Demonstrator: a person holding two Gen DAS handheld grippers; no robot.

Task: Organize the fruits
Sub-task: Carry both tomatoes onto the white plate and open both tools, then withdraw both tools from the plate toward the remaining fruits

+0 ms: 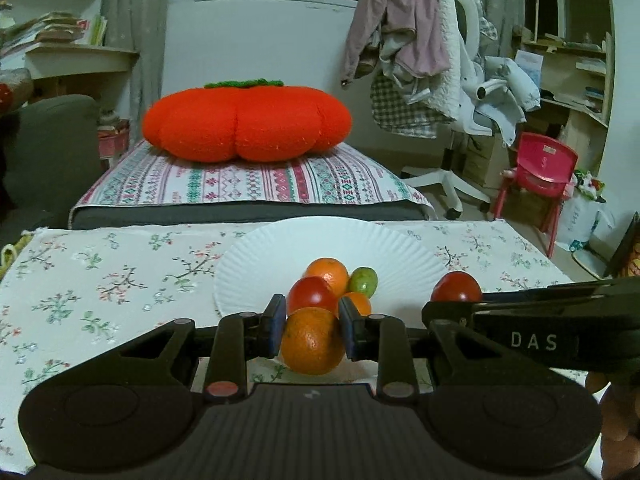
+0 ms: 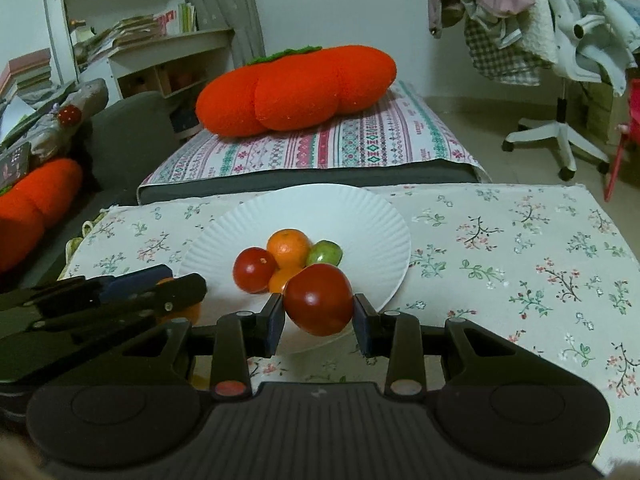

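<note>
The paper plate (image 2: pixel 360 216) lies straight ahead of both grippers, with the right gripper (image 2: pixel 319 320) nearer its rim. Its fingers clamp a tomato (image 2: pixel 319 300); the left gripper (image 1: pixel 313 330) has its fingers closed on an orange (image 1: pixel 312 342). On the plate: one tomato, two oranges and one green fruit (image 2: pixel 325 253).

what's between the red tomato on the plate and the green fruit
An orange sits between the red tomato and the green fruit on the paper plate, clearest in the right wrist view.
</note>
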